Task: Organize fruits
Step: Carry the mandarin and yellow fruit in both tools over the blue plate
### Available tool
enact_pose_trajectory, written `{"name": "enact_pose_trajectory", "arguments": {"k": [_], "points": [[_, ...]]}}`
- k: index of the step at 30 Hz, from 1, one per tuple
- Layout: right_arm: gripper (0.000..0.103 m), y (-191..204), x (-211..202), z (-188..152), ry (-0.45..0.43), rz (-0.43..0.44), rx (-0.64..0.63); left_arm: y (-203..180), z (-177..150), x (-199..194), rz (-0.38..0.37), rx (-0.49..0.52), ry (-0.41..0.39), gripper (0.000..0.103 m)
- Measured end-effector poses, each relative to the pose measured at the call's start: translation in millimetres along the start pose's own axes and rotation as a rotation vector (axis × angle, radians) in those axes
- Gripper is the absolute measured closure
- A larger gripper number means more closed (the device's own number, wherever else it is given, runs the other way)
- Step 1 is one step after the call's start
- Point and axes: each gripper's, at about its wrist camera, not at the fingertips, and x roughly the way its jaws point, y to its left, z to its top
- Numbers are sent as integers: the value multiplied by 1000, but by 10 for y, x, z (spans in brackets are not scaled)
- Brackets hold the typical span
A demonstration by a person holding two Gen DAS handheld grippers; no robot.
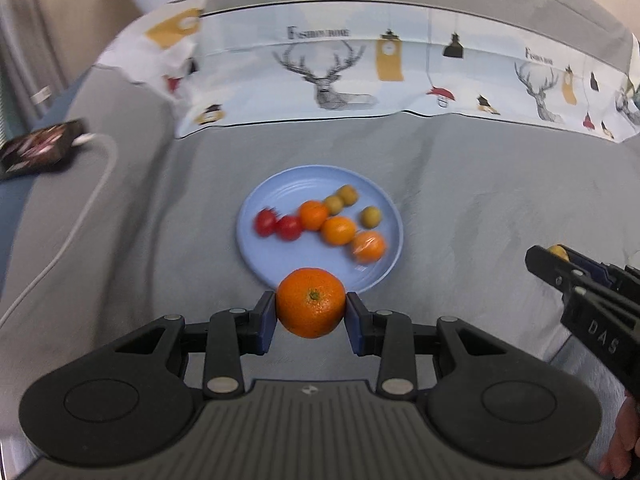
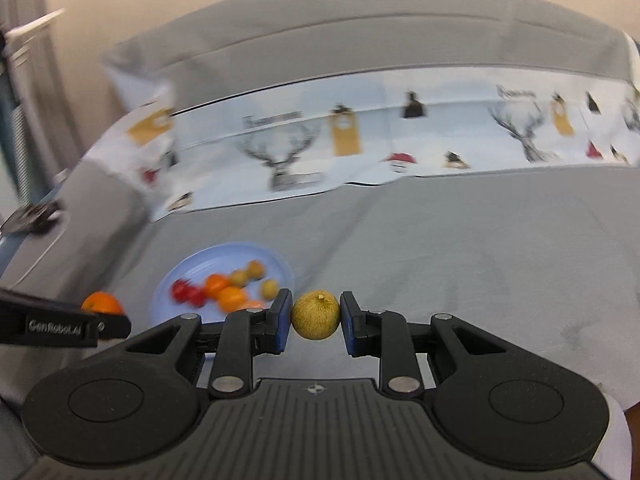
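The left gripper (image 1: 311, 315) pinched a mandarin (image 1: 311, 302) above the near rim of a blue plate (image 1: 256, 258); the right gripper (image 2: 316, 316) pinched a yellow-green fruit (image 2: 316, 314). The plate sat mid-seat on a grey sofa (image 1: 460, 200), a deer-print cloth (image 1: 332, 76) along its back edge.

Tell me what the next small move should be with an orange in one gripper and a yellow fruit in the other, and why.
Probably lower the left gripper to set its orange on the blue plate. It already hangs at the plate's near rim, by the three oranges there. The right gripper, shut on the yellow fruit, is off to the side.
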Motion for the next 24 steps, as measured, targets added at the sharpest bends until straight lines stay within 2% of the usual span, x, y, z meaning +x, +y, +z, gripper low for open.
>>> {"name": "enact_pose_trajectory", "arguments": {"k": [9, 24], "points": [[75, 495, -405, -231, 1, 56, -123, 364, -433, -437, 12, -74, -71, 62], [75, 740, -709, -307, -52, 55, -200, 587, -571, -697, 1, -137, -136, 62]]}}
